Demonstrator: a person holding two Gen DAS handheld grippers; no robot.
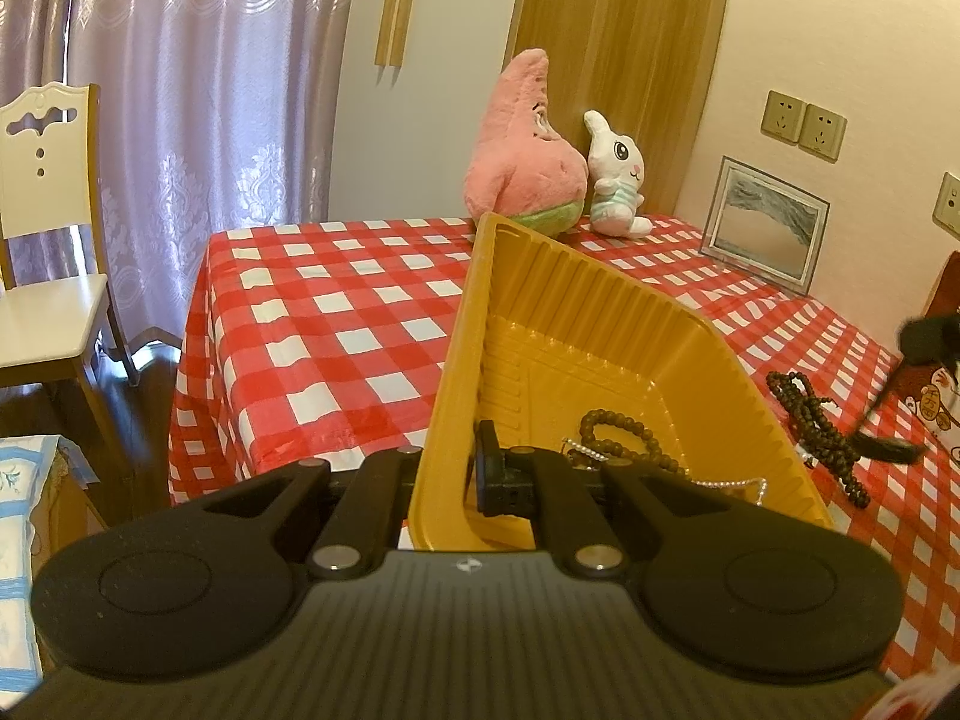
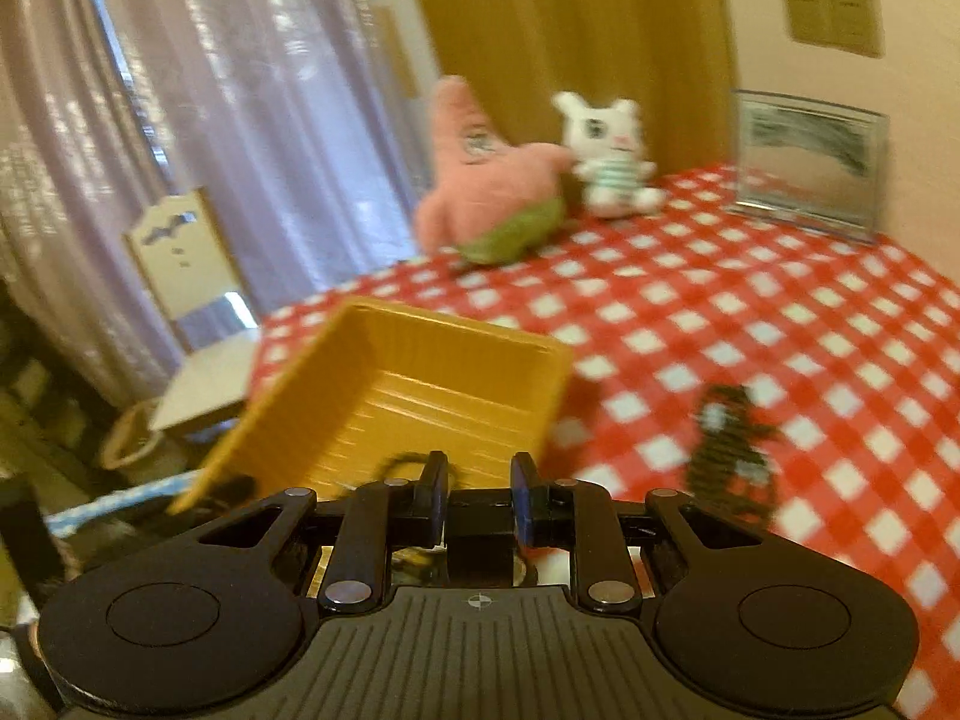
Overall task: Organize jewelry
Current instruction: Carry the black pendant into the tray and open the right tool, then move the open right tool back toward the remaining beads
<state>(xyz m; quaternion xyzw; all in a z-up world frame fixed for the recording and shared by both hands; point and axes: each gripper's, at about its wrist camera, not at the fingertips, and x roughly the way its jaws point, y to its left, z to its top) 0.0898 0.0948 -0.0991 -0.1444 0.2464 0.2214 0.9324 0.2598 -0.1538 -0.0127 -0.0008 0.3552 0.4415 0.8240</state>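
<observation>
- Your left gripper (image 1: 465, 468) is pinching the near-left wall of the yellow tray (image 1: 576, 324); fingers pressed together on the thin plastic, one finger pad (image 1: 489, 468) showing inside the tray, the other hidden behind the wall.
- The tray is tilting, its left rim raised and its floor sloping down toward 4 o'clock in the left wrist view.
- A brown bead bracelet (image 1: 624, 432) is lying in the tray's low near corner, with a thin pearl-like chain (image 1: 729, 483) just beside it at 4 o'clock.
- A dark bead necklace (image 1: 819, 429) is sitting on the counter (image 1: 336, 330), outside the tray at its 3 o'clock, on the red-and-white checked cloth.
- Your right gripper (image 2: 478, 501) is hanging over the tray's near edge; fingers slightly spread, nothing visibly between them. This view is blurred.
- In the right wrist view, the dark necklace is showing at 3 o'clock of the gripper, apart from it.
- A pink plush (image 1: 528, 150) and a white bunny plush (image 1: 618, 180) are sitting side by side at the counter's far edge, 12 o'clock from the tray.
- A framed picture (image 1: 765, 222) is leaning on the wall at 2 o'clock.
- A white chair (image 1: 42, 228) is standing at 9 o'clock, off the counter, in front of the curtain (image 1: 180, 72).
</observation>
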